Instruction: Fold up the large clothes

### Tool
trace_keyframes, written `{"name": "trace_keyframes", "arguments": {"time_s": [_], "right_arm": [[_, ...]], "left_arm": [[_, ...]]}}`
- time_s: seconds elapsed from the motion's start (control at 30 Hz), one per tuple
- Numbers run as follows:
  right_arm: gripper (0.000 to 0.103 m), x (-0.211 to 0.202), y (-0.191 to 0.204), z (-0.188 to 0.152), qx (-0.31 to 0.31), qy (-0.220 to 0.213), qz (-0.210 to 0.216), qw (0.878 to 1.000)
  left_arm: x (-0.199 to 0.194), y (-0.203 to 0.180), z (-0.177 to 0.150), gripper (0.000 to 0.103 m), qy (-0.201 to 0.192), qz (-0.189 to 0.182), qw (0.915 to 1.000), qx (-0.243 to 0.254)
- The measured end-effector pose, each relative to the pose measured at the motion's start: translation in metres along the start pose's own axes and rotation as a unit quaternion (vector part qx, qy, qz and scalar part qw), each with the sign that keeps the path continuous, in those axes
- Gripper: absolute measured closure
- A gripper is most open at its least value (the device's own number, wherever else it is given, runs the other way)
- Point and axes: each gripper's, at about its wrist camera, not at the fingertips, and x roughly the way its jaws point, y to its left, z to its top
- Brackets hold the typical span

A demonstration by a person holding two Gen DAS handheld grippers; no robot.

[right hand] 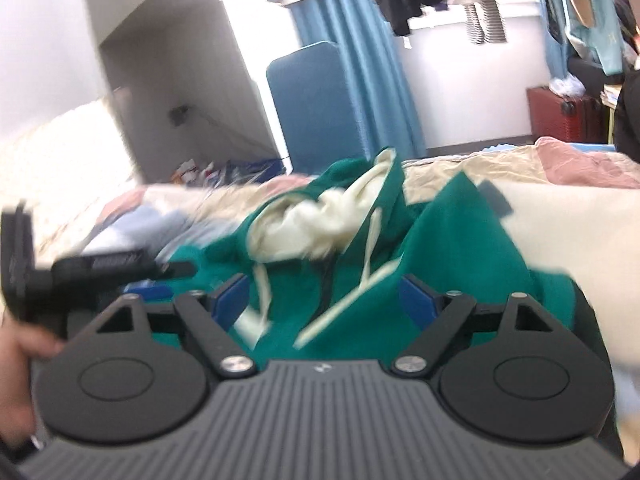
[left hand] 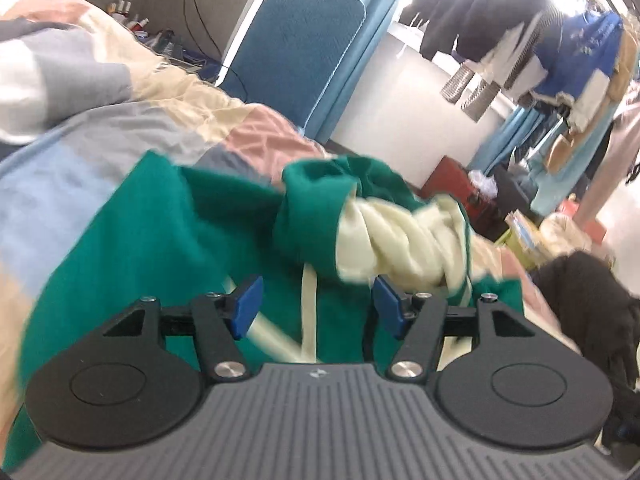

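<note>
the big green hoodie with the cream lining (left hand: 168,240) lies bunched up on the patchwork bed cover (left hand: 120,128), its hood all scrunched (the picture is blurry). the left gripper (left hand: 316,308) hangs just above it with its blue pads apart, holding nothing. the right gripper (right hand: 324,300) is wide apart too, empty. it looks like a pause between folds. next, i think, each one must find an edge and pinch it.

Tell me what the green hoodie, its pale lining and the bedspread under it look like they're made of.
Green hoodie: soft matte knit, probably cotton fleece; it bunches in thick, rounded folds. Pale lining: cream, thinner jersey-like cloth, twisted into ropey wrinkles. Bedspread: patchwork of pastel woven panels, likely cotton, with fine sharp creases. Motion blur hides the weave.
</note>
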Motion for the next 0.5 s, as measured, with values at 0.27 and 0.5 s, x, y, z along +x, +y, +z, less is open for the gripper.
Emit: {"name": "trace_keyframes", "arguments": {"time_s": [0.27,0.5], "right_arm": [[0.020,0.168,-0.057,0.095,0.078,-0.009,-0.023,0.997],[0.021,0.285,-0.109,0.119,0.168,0.066,-0.037,0.983]], "left_arm": [[0.141,0.027,0.081,0.037,-0.029,0.008,0.9982,-0.052],[0.233,0.052,0.117,0.038,0.051,0.011,0.9974,-0.050]]}}
